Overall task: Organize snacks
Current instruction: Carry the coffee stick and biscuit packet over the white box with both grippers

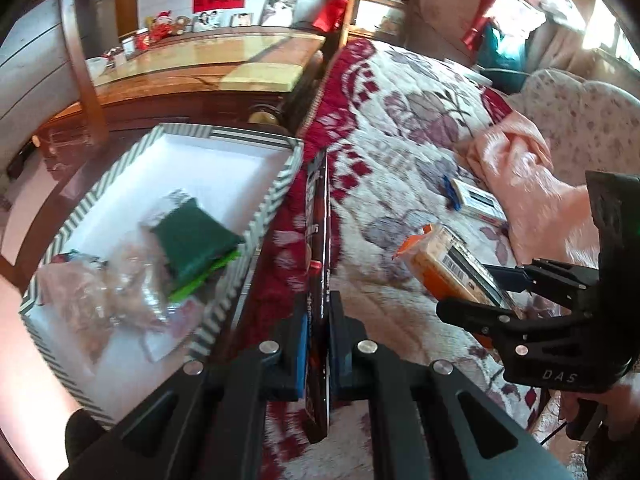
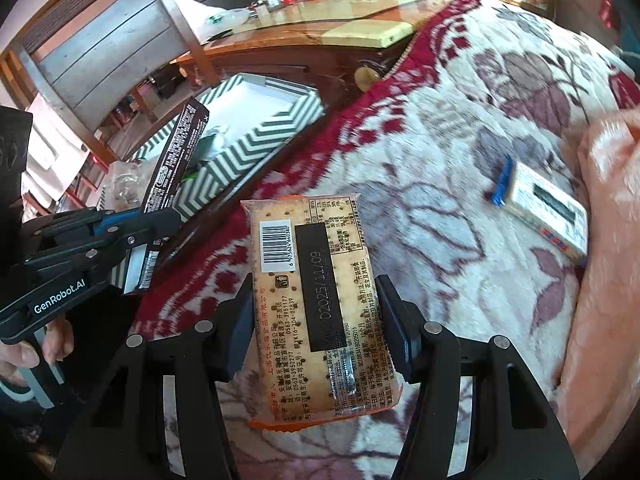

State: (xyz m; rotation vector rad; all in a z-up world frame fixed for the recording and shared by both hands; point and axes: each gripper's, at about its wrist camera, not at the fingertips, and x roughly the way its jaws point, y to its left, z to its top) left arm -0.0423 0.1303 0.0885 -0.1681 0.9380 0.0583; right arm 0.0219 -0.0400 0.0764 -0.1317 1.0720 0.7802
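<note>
Left wrist view: the left claw [image 1: 318, 364] is clamped tight on a thin dark snack packet [image 1: 318, 240], held edge-on between the blue pads so that it stands upright ahead of the camera. The packet hangs over the boundary between the striped box [image 1: 260, 216] and the floral blanket [image 1: 400, 120]. The box has a white interior and green-and-white chevron walls; it sits on a glossy dark table [image 1: 56, 168] just beside the bed. Inside it lie a dark green packet [image 1: 196, 240] over a bright green one, and clear-wrapped snacks [image 1: 116, 296] near the closer end.

Right wrist view: the right claw [image 2: 316, 328] grips an orange-edged cracker packet [image 2: 316, 308] across its width, both pads pressed against the long sides. The jaws stand at a middling width, set by the packet. The packet's back faces the camera, showing a barcode, printed text and a black date strip. It is held clear above the blanket, pointing away from the camera.

A white box with a blue end [image 2: 548, 208] lies on the blanket to the right, close to a pink cloth [image 2: 608, 240], untouched by either claw. From this view the left claw [image 2: 160, 220] appears at the left edge with the dark packet [image 2: 176, 156] tilted up over the near corner of the striped box [image 2: 248, 140]. A person's fingers [image 2: 52, 340] show at the handle beneath it.

A wooden cabinet [image 1: 208, 68] with a glass top stands beyond the table, carrying framed photographs and small ornaments.
</note>
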